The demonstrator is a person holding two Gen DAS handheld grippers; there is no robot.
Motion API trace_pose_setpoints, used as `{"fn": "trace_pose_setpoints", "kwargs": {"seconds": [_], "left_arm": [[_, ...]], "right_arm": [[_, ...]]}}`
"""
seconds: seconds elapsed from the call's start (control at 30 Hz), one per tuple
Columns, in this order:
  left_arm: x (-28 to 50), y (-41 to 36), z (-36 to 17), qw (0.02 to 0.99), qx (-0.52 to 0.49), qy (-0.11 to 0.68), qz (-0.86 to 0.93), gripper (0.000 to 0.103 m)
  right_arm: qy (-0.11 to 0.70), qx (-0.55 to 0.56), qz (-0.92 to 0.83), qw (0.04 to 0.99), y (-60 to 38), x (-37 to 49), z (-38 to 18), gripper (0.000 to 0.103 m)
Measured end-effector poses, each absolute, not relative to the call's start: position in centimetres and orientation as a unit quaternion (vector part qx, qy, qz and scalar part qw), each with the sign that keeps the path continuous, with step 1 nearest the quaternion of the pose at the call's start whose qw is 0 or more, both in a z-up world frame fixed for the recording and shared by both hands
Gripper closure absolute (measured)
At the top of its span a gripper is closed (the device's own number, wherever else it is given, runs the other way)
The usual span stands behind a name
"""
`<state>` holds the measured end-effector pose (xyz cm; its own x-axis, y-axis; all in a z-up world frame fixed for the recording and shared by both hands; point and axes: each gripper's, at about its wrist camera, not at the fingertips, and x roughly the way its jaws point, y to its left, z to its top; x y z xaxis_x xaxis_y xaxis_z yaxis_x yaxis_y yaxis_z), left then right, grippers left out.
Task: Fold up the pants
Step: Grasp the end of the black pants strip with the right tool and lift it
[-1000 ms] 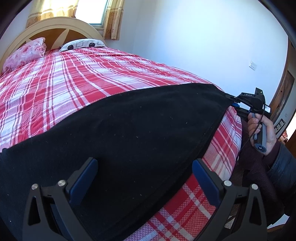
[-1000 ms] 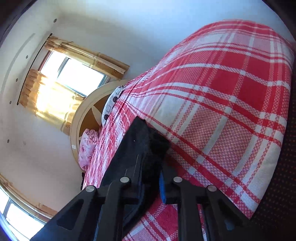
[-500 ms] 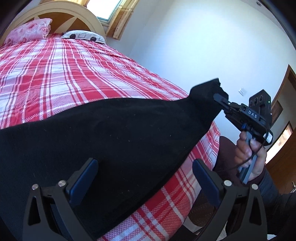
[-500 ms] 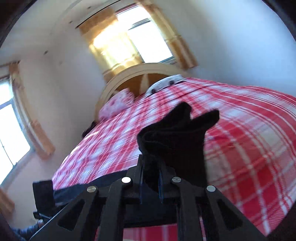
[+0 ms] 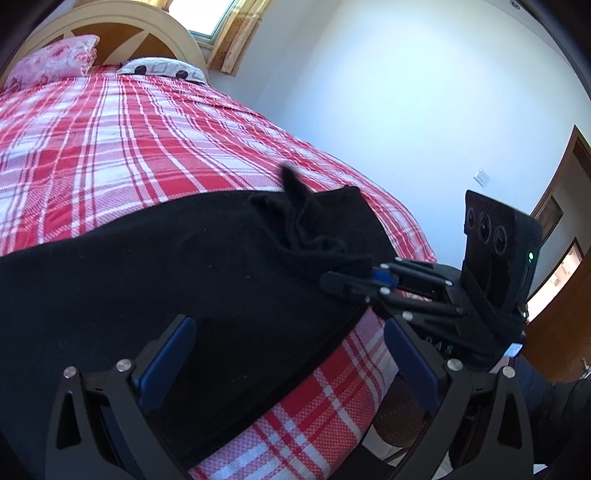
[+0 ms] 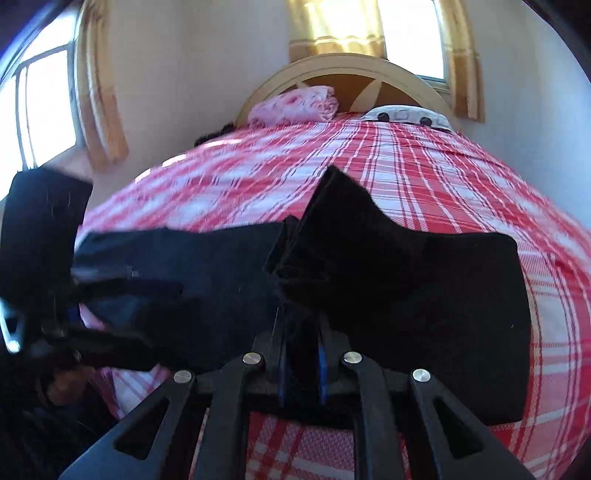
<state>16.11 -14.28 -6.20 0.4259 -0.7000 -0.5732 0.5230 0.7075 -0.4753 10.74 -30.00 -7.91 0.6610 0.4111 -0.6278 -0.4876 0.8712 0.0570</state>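
The black pants (image 5: 184,266) lie across the near side of the red plaid bed (image 5: 110,147). My right gripper (image 5: 328,282) comes in from the right, shut on one end of the pants, and holds that end bunched above the flat part. In the right wrist view the pinched cloth (image 6: 424,302) spreads out from between the pads of the right gripper (image 6: 301,350). My left gripper (image 5: 288,354) stands open low over the near edge of the pants, with its blue pads (image 5: 166,362) wide apart.
A pink pillow (image 5: 51,62) and a white patterned pillow (image 5: 162,70) lie at the curved headboard (image 6: 343,70). A white wall runs along the bed's right side, with a wooden door (image 5: 565,221) beyond. Curtained windows (image 6: 406,29) stand behind the headboard.
The right gripper swung the pants end from the bed's right edge leftward over the rest of the pants and rolled upright. The left gripper stayed in place and tilted a little.
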Motion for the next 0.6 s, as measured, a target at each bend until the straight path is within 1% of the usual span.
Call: {"fn": "trace_pose_setpoints", "kwargs": {"seconds": [0.07, 0.17, 0.23, 0.27, 0.3, 0.43, 0.5, 0.6], "left_arm": [[16.6, -15.0, -6.3, 0.832, -0.117, 0.397, -0.37, 0.0], [17.2, -16.0, -6.1, 0.829, -0.113, 0.398, -0.376, 0.0], [17.9, -16.5, -5.9, 0.826, -0.117, 0.401, -0.378, 0.0], [18.4, -16.7, -5.8, 0.823, -0.125, 0.404, -0.38, 0.0], [18.7, -16.8, -5.8, 0.82, -0.13, 0.407, -0.38, 0.0], [19.8, -16.9, -5.9, 0.813, -0.156, 0.416, -0.376, 0.0], [20.1, -17.2, -5.8, 0.81, -0.168, 0.42, -0.373, 0.0], [20.4, -17.2, -5.6, 0.81, -0.179, 0.417, -0.371, 0.0]], "right_arm": [[0.326, -0.055, 0.252, 0.909, -30.4, 10.6, -8.1, 0.09], [0.333, -0.03, 0.276, 0.901, -31.7, 10.7, -8.4, 0.087], [0.336, -0.011, 0.295, 0.894, -32.3, 10.3, -8.5, 0.077], [0.339, -0.003, 0.305, 0.89, -32.7, 10.0, -8.5, 0.065], [0.337, -0.001, 0.31, 0.889, -32.9, 10.2, -8.5, 0.057], [0.318, 0.008, 0.295, 0.901, -34.7, 10.0, -7.9, 0.056], [0.307, 0.034, 0.277, 0.91, -35.9, 10.3, -7.6, 0.056], [0.314, 0.081, 0.312, 0.893, -36.5, 10.9, -7.8, 0.056]]}}
